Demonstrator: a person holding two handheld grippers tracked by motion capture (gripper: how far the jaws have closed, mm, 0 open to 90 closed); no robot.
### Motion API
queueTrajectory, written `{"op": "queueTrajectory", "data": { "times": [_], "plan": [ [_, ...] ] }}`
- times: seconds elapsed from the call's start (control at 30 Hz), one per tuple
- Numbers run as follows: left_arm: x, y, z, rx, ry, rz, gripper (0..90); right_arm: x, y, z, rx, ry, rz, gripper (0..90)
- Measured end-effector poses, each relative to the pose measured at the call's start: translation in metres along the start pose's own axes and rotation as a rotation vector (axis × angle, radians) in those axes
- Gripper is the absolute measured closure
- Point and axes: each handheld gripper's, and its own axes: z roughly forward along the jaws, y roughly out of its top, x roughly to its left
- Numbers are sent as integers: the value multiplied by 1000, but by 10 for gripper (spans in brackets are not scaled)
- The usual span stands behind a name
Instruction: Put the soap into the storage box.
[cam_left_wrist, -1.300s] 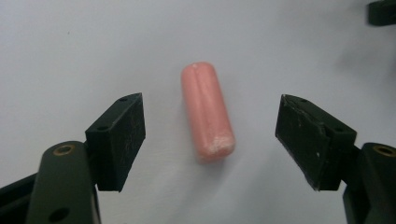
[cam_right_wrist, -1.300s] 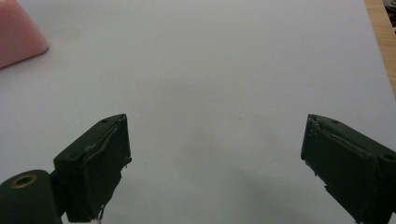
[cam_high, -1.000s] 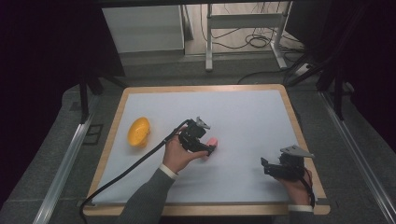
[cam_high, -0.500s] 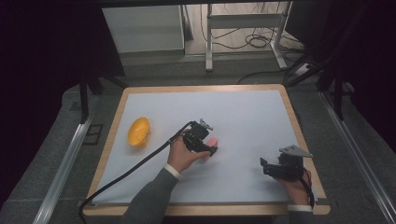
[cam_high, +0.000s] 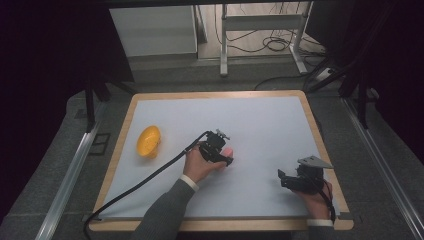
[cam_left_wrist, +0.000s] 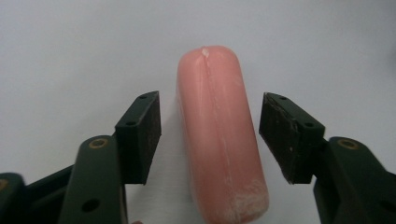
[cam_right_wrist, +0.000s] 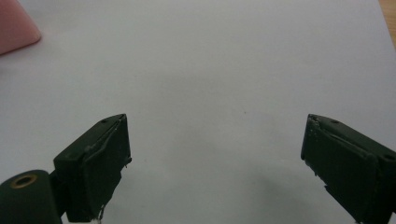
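A pink sausage (cam_left_wrist: 219, 140) lies lengthwise on the white mat between the jaws of my left gripper (cam_left_wrist: 210, 135). The jaws stand open around it, with a gap on each side and neither pad touching. From above, the left gripper (cam_high: 224, 156) sits near the mat's middle and the sausage (cam_high: 229, 151) peeks out at its tip. My right gripper (cam_right_wrist: 217, 154) is open with nothing between its fingers, low over bare mat. In the high view the right gripper (cam_high: 282, 179) is near the front right corner, its jaws pointing left.
A yellow bowl (cam_high: 148, 141) rests on the left part of the white mat (cam_high: 270, 120), which covers a wood-edged table. The left gripper's black cable (cam_high: 140, 182) trails to the front left. A pink end of the sausage (cam_right_wrist: 14, 23) shows far off.
My left gripper has crept slightly right and nearer the front edge, over the sausage. The right gripper has barely shifted left.
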Motion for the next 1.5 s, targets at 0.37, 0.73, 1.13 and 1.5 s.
{"op": "queueTrajectory", "data": {
  "times": [0.37, 0.73, 1.13, 1.5],
  "plan": [
    [-1, 1, 10, 43, 13, 3, 550, -2, 0, 0, -4, -11, 6, 78],
    [2, -2, 7, 34, 11, 1, 602, -1, -1, 0, -1, -12, 3, 78],
    [4, -3, -15, -15, 10, 16, 602, -1, 0, 0, -3, -18, 2, 78],
    [18, -13, -33, -16, 17, 4, 602, 1, 0, 1, -1, -12, -1, 78]
  ]
}}
